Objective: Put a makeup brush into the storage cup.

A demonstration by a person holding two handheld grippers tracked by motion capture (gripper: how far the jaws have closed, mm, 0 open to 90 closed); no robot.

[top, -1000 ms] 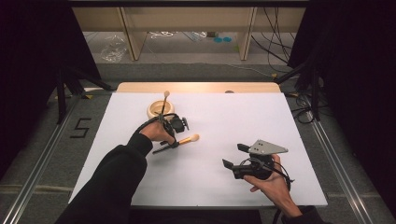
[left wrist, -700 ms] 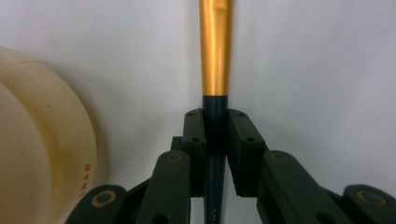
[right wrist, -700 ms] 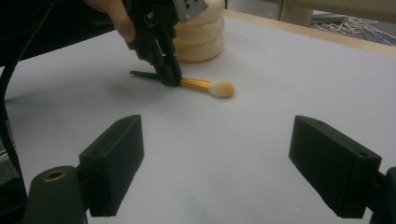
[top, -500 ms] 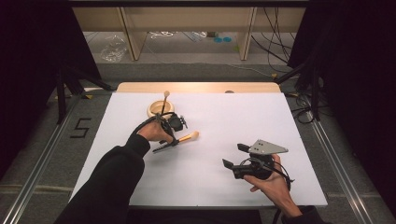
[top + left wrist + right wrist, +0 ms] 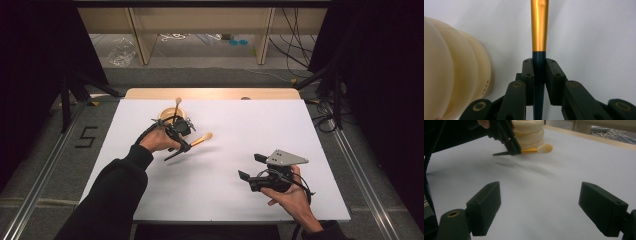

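left gripper: upper-left of centre in the high view, just in front of the holder; jaws clamped on the brush's dark handle. Left gripper view shows both pads pressed on the handle from either side.
brush: makeup brush with a dark handle, gold ferrule and pale bristle tip. Held roughly level above the table, tip pointing toward frame right in the high view. In the left gripper view the ferrule runs straight up the middle of frame. In the right gripper view it sits upper centre, with a shadow on the table below it.
holder: cream ribbed cup, upper-left of centre in the high view, near the table's far edge. Just beside the brush; can't tell if they touch. Fills the left side of the left gripper view; top centre of the right gripper view.
second brush: stands in the holder, leaning slightly, tip up.
right gripper: lower-right of centre in the high view, held by a hand, jaws wide apart, nothing between them. Right gripper view shows bare table between the two pads.
table: white top, wooden strip along the far edge.
spacing: the two grippers are well apart.
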